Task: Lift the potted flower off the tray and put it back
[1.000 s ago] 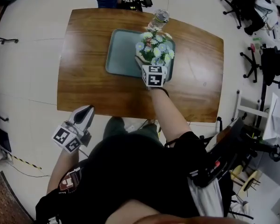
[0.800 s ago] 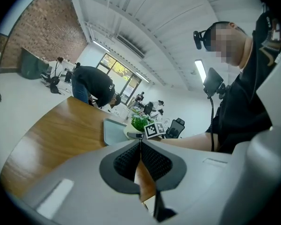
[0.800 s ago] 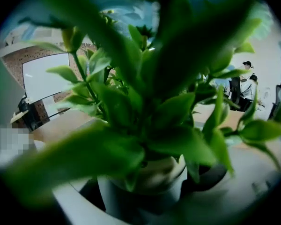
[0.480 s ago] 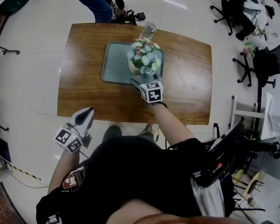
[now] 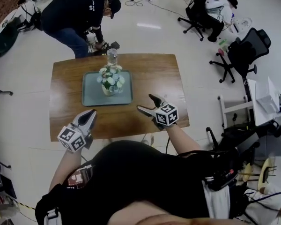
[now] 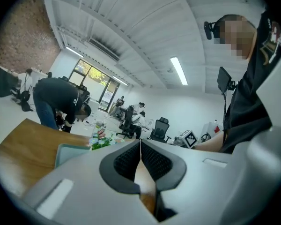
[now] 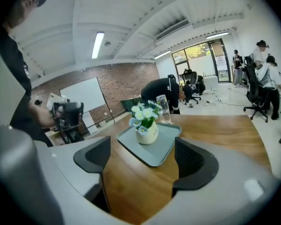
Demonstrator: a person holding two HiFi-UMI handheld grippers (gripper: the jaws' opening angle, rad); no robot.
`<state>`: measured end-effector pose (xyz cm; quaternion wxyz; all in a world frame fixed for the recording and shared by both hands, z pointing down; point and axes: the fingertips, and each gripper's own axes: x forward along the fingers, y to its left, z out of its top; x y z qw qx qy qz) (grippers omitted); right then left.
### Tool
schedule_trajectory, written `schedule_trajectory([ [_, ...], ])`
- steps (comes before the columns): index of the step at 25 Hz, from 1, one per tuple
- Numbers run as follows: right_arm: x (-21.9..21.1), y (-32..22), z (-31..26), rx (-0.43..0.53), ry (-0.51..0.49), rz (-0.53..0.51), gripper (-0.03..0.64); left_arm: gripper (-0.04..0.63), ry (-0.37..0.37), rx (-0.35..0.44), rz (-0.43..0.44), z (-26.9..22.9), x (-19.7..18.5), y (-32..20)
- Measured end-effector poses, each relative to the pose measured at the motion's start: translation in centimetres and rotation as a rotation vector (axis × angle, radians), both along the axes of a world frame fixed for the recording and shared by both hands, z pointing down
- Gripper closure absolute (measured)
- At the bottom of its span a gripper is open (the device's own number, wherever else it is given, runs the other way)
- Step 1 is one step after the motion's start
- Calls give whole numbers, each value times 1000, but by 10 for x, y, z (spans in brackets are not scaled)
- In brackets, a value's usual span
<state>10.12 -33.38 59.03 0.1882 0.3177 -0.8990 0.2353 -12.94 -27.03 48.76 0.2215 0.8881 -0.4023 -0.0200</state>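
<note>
A brown wooden table (image 5: 150, 78) is seen in a big room with a pale, shiny floor (image 5: 23, 78). A grey-green tray (image 5: 91, 96) is laid on the left part of the table. The potted flower (image 5: 111, 82) is stood on the tray, close to its far edge. A clear bottle (image 5: 112, 56) is stood on the wood just behind the tray. Black office chairs (image 5: 243, 50) are dotted about at the right side of the room. A person in dark clothes (image 5: 75, 15) is bent over on the far side of the table. A brick wall (image 7: 126, 86) and a whiteboard (image 7: 84, 97) are shown in the right gripper view.

The left gripper (image 5: 90, 112) is held by the near edge of the table. Its jaws are pressed together and nothing is held in them. The right gripper (image 5: 146, 103) is held over bare wood, well apart from the tray. Its jaws are spread wide and have just been closing a little. Nothing is between them; only the table is seen through the gap.

From above, the pot is mostly covered by its own flowers. In the left gripper view, only a few blooms and a corner of the tray are seen past the gripper's grey body. The near edge of the table is partly covered by the grippers and the wearer's body. The marks on the pot are too small to be read.
</note>
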Motion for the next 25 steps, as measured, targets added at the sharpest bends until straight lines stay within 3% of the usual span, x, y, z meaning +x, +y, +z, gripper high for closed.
schedule_trajectory([
  [5,65,16,-75,88,-144,42,374,594,5,42,40,-28,42,-24],
  [10,120,20,-105,177,-139,158,587,594,16,80,62,-46,66,-41],
  [17,151,20,-113,160,-202,227,603,594,27,112,91,-58,88,-49],
  [25,138,19,-90,125,-145,185,604,594,30,91,74,-48,77,-45],
])
